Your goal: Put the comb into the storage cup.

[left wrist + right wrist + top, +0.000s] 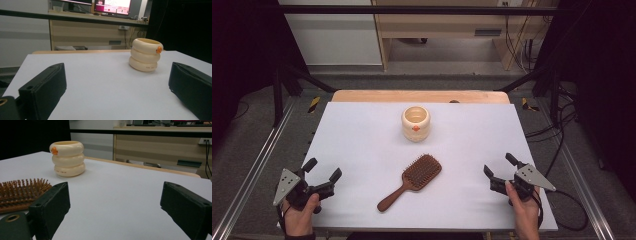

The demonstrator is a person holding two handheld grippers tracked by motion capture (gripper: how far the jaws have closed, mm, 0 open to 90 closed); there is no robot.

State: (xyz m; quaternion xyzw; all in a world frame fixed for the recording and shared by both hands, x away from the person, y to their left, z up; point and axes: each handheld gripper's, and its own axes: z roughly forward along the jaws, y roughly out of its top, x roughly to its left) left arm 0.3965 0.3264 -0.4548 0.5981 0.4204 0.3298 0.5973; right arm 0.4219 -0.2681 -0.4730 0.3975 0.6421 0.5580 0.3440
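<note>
A brown wooden hairbrush (411, 181) lies bristles up in the middle of the white table (362, 135), its handle pointing toward the near left. Behind it stands a cream ringed cup (415, 123) with a small orange knob on its front. My left gripper (323, 170) rests at the near left corner, open and empty. At the near right my right gripper (498, 166) is open too, with nothing between its jaws. The left gripper view has the cup (145, 54) ahead on the right. In the right gripper view the cup (67, 158) stands far left and the brush (21, 192) beside the left jaw.
The table's wooden far edge (419, 96) shows beyond the white sheet. Black frame bars (292, 80) and cables (557, 125) flank the table. A wooden cabinet (437, 25) stands on the floor behind. Bare sheet lies between the brush and each gripper.
</note>
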